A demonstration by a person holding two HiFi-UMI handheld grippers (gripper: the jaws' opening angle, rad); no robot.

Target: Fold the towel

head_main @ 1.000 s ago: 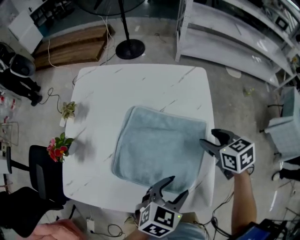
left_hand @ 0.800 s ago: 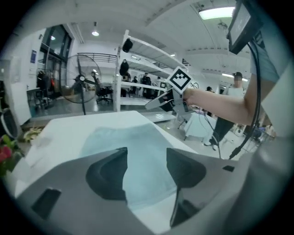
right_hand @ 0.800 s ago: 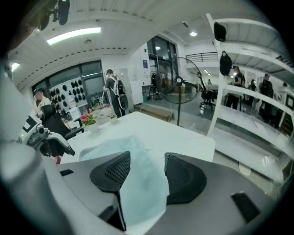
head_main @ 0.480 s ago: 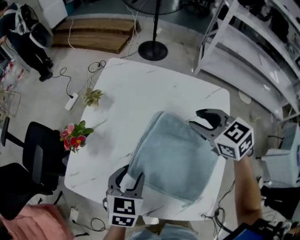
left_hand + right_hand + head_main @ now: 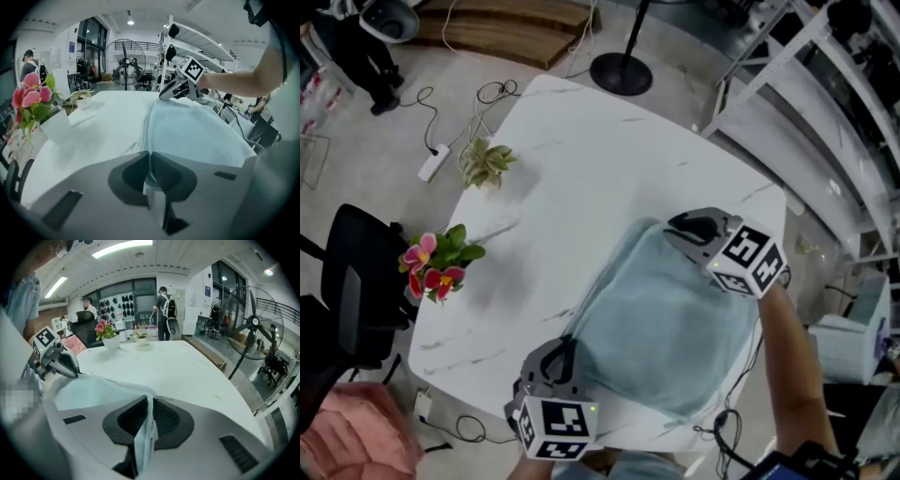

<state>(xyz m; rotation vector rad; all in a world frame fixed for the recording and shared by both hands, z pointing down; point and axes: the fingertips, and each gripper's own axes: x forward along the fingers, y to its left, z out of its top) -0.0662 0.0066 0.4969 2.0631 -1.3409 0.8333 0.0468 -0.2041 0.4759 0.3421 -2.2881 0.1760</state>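
my left gripper (image 5: 555,354) and right gripper (image 5: 686,230) have both just closed, each clamped on a corner of the towel (image 5: 670,328), which lies flat by the near right corner of the table (image 5: 581,159); it looks soft, light and floppy, so corners are where i'd hold it.

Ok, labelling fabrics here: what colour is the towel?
Pale blue-grey towel, plain, clearest in the head view.
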